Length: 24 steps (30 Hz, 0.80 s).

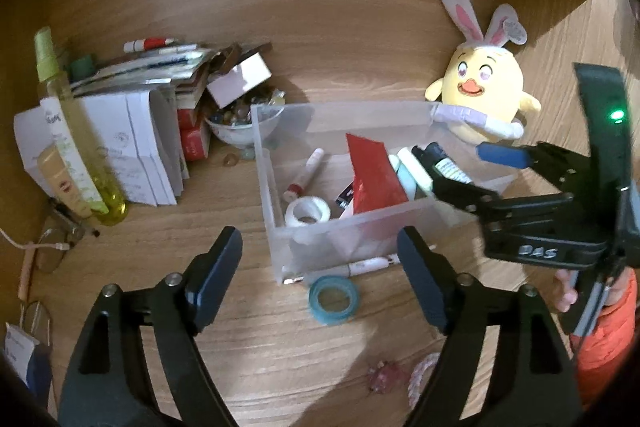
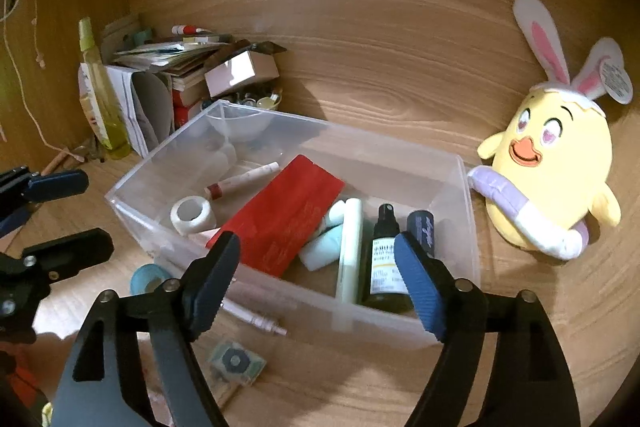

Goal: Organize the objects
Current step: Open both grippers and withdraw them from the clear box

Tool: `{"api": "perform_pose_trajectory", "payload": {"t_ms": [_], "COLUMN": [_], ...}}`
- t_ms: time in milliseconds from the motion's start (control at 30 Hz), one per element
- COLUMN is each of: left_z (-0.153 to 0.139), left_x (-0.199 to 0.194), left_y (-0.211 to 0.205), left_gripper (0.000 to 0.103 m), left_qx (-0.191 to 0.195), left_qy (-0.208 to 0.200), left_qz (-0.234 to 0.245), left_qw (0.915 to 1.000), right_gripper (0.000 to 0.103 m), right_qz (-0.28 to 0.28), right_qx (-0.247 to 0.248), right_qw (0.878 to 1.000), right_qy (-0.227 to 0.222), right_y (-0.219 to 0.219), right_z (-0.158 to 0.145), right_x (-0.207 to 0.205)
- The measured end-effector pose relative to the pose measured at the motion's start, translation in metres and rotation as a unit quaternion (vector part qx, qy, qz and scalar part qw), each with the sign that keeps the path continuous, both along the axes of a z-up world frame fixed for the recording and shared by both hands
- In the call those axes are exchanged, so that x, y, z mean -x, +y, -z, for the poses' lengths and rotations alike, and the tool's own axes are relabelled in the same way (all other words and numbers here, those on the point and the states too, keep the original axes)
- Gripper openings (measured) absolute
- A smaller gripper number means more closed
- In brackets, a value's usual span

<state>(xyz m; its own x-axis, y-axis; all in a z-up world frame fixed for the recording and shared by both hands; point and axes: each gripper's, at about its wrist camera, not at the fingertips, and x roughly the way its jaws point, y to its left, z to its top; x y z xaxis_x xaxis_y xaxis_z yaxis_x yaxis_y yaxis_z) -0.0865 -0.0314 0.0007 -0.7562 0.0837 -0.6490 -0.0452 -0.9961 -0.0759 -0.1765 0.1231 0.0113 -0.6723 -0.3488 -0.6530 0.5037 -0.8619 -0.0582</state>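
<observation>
A clear plastic bin (image 1: 340, 227) (image 2: 456, 227) stands on the wooden desk. It holds a red packet (image 1: 374, 175) (image 2: 284, 223), a white tape roll (image 1: 307, 213) (image 2: 193, 215), a marker (image 1: 306, 175) (image 2: 244, 181), a dark spray bottle (image 2: 384, 259) and pale tubes. A blue tape roll (image 1: 335, 299) (image 2: 149, 279) and a white pen (image 1: 360, 267) lie just in front of the bin. My left gripper (image 1: 320, 283) is open and empty above the blue tape. My right gripper (image 2: 318, 281) (image 1: 464, 167) is open and empty over the bin's near right side.
A yellow chick plush (image 1: 484, 99) (image 2: 556, 179) sits right of the bin. A stack of papers and boxes (image 1: 152, 115), a yellow spray bottle (image 1: 76, 147) and a bowl of trinkets (image 1: 240, 127) stand to the left. Glasses (image 1: 52, 247) and small items (image 2: 236, 363) lie on the desk.
</observation>
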Motion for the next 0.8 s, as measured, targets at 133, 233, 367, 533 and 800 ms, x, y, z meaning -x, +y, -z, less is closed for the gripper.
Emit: {"api": "perform_pose_trajectory", "payload": {"t_ms": [133, 233, 367, 533, 800], "left_z": [0.014, 0.028, 0.043, 0.057, 0.065], "left_x": [0.0, 0.003, 0.007, 0.007, 0.009], "left_y": [-0.003, -0.004, -0.002, 0.0, 0.008], "left_gripper": [0.08, 0.08, 0.08, 0.08, 0.065], "left_qx": [-0.007, -0.01, -0.011, -0.013, -0.014], "left_qy": [-0.02, -0.041, -0.064, -0.082, -0.09], "left_qz": [-0.003, -0.003, -0.002, 0.002, 0.026], "left_qw": [0.9998, 0.9991, 0.9979, 0.9966, 0.9955], "right_gripper": [0.079, 0.08, 0.081, 0.081, 0.08], "right_qz": [0.001, 0.001, 0.005, -0.002, -0.03], "right_qx": [0.007, 0.01, 0.011, 0.016, -0.014], "right_qw": [1.0, 1.0, 1.0, 0.999, 0.997], "right_qy": [-0.004, -0.008, -0.012, -0.033, -0.071], "right_y": [0.006, 0.011, 0.015, 0.014, -0.001], "right_z": [-0.001, 0.002, 0.006, 0.018, 0.053], "right_x": [-0.01, -0.017, -0.027, -0.045, -0.064]}}
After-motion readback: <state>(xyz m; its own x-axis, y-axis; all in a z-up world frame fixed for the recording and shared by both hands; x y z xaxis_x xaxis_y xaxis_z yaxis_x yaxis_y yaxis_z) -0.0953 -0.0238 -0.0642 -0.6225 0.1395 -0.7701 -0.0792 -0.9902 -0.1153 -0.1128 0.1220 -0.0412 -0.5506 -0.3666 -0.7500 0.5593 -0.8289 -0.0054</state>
